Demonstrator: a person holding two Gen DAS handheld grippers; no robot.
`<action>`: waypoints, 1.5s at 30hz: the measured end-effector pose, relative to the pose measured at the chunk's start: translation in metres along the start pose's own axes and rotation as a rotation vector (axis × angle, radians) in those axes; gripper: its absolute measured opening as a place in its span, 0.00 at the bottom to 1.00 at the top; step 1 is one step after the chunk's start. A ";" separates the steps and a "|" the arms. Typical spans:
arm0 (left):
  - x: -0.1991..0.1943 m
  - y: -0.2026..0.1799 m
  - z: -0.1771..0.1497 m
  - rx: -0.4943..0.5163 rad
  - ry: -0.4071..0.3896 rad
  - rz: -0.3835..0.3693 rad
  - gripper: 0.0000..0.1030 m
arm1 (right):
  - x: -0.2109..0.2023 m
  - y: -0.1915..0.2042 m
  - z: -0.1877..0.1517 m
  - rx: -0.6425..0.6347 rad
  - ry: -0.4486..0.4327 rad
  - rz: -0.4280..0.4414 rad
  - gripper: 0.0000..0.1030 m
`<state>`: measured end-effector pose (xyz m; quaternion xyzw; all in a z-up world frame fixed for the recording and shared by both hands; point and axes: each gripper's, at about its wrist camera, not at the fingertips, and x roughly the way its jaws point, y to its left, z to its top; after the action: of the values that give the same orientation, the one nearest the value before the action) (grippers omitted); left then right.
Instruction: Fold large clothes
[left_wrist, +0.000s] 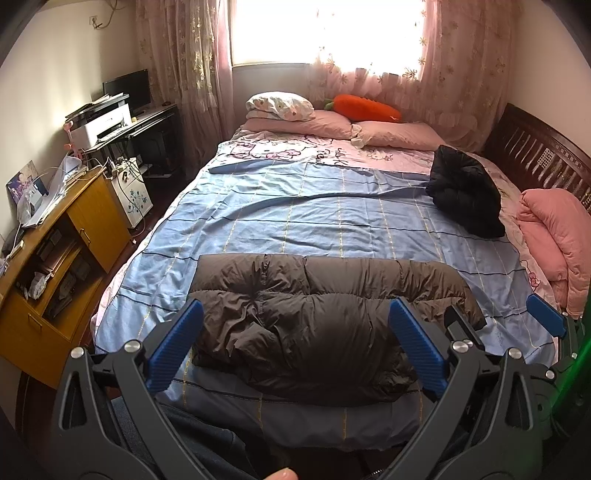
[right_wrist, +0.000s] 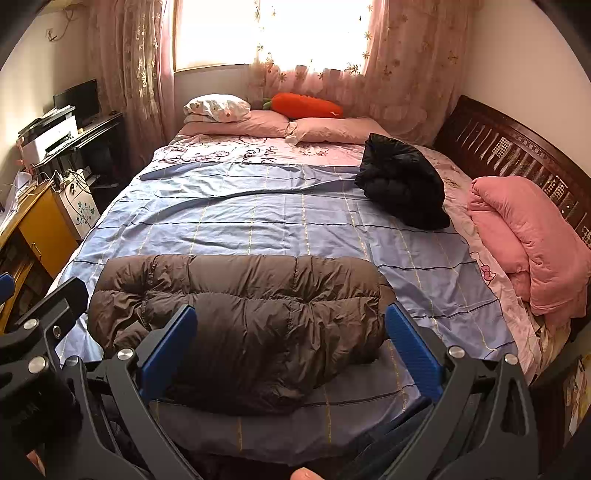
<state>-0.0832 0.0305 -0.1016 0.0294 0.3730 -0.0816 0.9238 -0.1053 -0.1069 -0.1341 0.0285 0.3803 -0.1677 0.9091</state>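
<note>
Blue-padded fingers of the left gripper (left_wrist: 295, 347) and the right gripper (right_wrist: 290, 350) are seen spread wide, with nothing held between them; both hover above the near edge of the bed, clear of the cloth. Just beyond them, a brown quilted down jacket (right_wrist: 240, 317) is laid on the blue checked sheet (right_wrist: 258, 218), already doubled into a compact bundle. Its long axis runs left to right, parallel to the bed's near edge, with the folded edge turned away towards the pillows. The fold is judged nearly finished; a last tuck or a move beside the black folded jacket (right_wrist: 404, 188) may be called for.
</note>
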 end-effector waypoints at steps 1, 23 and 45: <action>0.000 0.001 0.000 0.000 0.000 0.000 0.98 | 0.000 0.000 0.000 -0.001 0.000 0.001 0.99; 0.001 0.003 -0.002 0.029 0.005 -0.001 0.98 | 0.001 0.000 -0.001 -0.003 0.002 0.003 0.99; 0.009 0.003 -0.001 -0.004 0.031 -0.008 0.98 | 0.001 0.001 -0.003 -0.002 0.004 0.004 0.99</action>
<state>-0.0773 0.0322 -0.1085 0.0272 0.3876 -0.0839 0.9176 -0.1060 -0.1059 -0.1372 0.0285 0.3823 -0.1655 0.9087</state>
